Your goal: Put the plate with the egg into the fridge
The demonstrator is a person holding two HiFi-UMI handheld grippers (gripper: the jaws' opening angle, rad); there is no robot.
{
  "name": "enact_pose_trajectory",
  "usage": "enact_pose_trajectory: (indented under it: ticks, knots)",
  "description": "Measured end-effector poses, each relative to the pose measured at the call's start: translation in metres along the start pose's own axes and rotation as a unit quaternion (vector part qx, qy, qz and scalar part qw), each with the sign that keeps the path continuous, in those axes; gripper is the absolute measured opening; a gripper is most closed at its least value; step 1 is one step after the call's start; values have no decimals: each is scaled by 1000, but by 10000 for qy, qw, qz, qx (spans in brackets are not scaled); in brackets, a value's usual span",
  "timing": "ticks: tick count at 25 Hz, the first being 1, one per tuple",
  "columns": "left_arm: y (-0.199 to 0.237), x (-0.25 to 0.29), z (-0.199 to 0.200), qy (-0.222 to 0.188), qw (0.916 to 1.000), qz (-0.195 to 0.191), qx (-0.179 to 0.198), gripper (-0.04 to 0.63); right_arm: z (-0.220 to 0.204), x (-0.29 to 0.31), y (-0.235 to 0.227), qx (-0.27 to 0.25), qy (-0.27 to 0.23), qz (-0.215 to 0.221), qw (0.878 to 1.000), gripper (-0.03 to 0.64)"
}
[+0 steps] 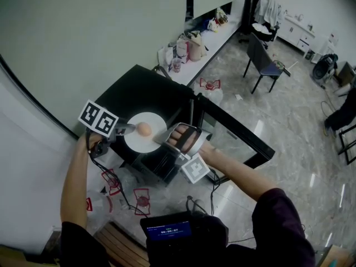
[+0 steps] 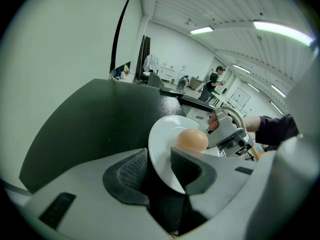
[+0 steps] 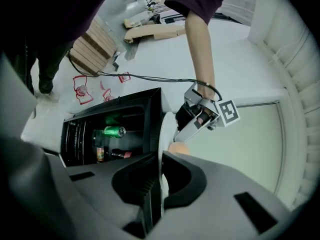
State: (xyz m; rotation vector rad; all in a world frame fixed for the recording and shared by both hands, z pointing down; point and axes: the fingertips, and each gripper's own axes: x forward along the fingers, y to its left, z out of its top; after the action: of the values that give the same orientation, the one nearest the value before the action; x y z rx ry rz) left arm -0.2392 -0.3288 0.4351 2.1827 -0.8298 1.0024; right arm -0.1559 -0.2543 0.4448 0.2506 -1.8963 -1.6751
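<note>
A white plate (image 1: 146, 142) carrying a brown egg (image 1: 143, 129) is at the front corner of the black fridge (image 1: 144, 90), whose door (image 1: 239, 132) stands open. My left gripper (image 1: 129, 128) is shut on the plate's left rim. In the left gripper view the plate (image 2: 162, 134) runs between the pads with the egg (image 2: 192, 140) just beyond. My right gripper (image 1: 161, 139) is shut on the opposite rim. The right gripper view shows the plate (image 3: 164, 129) edge-on in my narrow jaws, the egg (image 3: 179, 148) half hidden.
Inside the fridge lie a green can (image 3: 114, 131) and small bottles. Plastic bags with red print (image 1: 142, 199) lie on the floor by my feet. A chair (image 1: 264, 65) and bags on a low ledge (image 1: 189, 46) stand further off. A person (image 2: 214, 81) stands far away.
</note>
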Motion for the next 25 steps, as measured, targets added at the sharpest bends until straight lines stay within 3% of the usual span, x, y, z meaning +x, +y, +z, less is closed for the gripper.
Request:
enact_pose_trajectory:
  ticks: [9, 14, 18, 21, 25]
  knots:
    - [-12, -13, 7, -399, 9992, 82, 43, 130, -2, -7, 8, -5, 22, 175, 9998, 20]
    - [-35, -45, 30, -1171, 9928, 237, 96, 130, -4, -25, 0, -44, 77, 27, 10000, 20]
    - [-70, -60, 47, -1830, 9774, 851, 628, 130, -14, -48, -9, 22, 175, -158, 9997, 20]
    - [-111, -69, 59, -2350, 9562, 1311, 1153, 130, -24, -69, -10, 12, 271, -243, 9993, 20]
    - [-169, -76, 56, -2988, 9336, 1499, 1293, 129, -33, -97, 2, 191, 401, -244, 9987, 20]
